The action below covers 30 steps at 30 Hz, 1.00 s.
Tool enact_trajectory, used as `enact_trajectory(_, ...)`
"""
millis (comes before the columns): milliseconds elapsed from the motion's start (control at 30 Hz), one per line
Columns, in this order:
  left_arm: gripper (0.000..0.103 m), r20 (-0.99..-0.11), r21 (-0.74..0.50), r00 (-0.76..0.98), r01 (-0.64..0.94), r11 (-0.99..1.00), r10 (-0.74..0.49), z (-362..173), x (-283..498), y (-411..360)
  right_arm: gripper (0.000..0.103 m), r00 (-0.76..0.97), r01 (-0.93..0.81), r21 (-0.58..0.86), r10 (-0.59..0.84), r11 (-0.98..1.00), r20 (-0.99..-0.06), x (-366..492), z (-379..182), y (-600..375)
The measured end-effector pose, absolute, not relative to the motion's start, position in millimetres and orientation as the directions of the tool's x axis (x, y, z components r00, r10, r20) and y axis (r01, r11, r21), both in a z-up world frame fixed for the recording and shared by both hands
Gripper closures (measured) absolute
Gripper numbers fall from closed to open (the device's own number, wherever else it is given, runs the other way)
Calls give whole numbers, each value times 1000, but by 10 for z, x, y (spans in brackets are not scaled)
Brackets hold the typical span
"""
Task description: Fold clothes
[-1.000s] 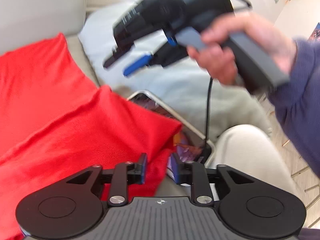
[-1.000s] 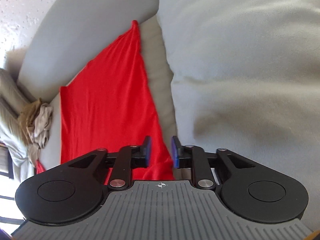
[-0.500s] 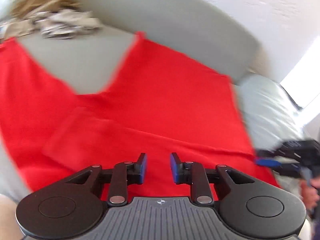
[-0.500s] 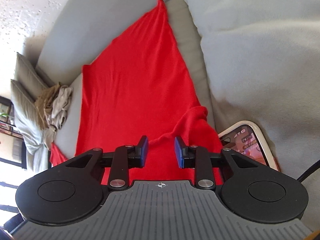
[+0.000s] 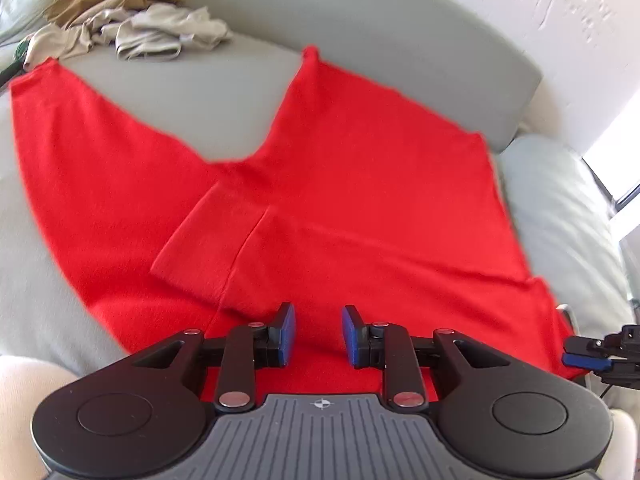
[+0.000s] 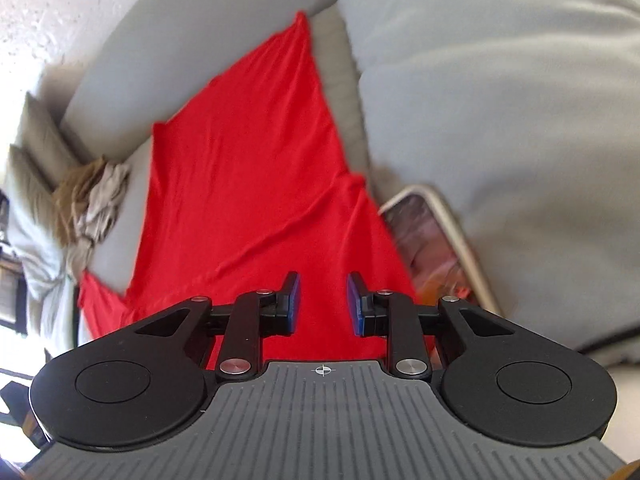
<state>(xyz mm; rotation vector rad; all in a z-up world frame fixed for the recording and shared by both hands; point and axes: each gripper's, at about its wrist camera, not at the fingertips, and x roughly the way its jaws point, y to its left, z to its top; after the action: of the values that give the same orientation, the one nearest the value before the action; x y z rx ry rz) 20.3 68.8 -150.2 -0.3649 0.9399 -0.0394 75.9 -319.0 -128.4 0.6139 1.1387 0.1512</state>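
Note:
A red garment (image 5: 360, 200) lies spread flat on the grey sofa seat, with two long parts reaching toward the backrest and a small flap folded over near the front. My left gripper (image 5: 318, 336) is open and empty, just above its near edge. My right gripper (image 6: 323, 303) is open and empty over the garment's right side (image 6: 248, 184). The right gripper's fingertips (image 5: 584, 354) show at the far right of the left wrist view.
A pile of beige and tan clothes (image 5: 132, 20) lies at the back left of the sofa (image 5: 180, 92); it also shows in the right wrist view (image 6: 88, 204). A phone (image 6: 436, 248) lies by the garment's right edge, next to a large grey cushion (image 6: 500, 100).
The left gripper has swung left, from the phone and cushion to face the whole garment. The right gripper has pulled back and down over the garment, and the phone has come into its view.

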Motion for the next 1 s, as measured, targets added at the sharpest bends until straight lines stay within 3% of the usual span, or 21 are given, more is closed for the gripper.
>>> enact_trajectory(67,80,-779,-338,595,-132,932,-198,-1504,182,723,76,401,225,490,378,842,-834,666,-1386,-3150)
enact_trajectory(167,79,-786,-363,582,-162,917,-208,-1442,140,841,85,430,297,434,287,851,-856,517,-1379,-3254)
enact_trajectory(300,65,-744,-421,637,-212,882,-202,-1196,-45,1268,76,499,333,425,225,842,-837,325,-1029,-3344)
enact_trajectory(367,62,-697,-495,686,-250,832,-209,-1089,-127,1617,51,560,302,521,294,799,-775,225,-797,-3323)
enact_trajectory(467,56,-633,-609,754,-344,715,-177,-1070,-184,2239,25,658,236,618,345,750,-669,122,-460,-3190)
enact_trajectory(500,55,-619,-637,772,-387,667,-143,-1107,-175,2479,21,676,218,646,365,731,-641,130,-392,-3125)
enact_trajectory(600,55,-602,-685,798,-491,538,-39,-1286,-110,3089,20,714,161,734,436,659,-548,197,-238,-2908)
enact_trajectory(733,56,-544,-772,839,-504,388,7,-1542,29,3699,20,720,120,807,509,579,-472,314,-223,-2529)
enact_trajectory(1000,56,-512,-787,855,-506,353,86,-1678,643,4512,20,634,58,799,597,598,-492,741,-233,-1547)
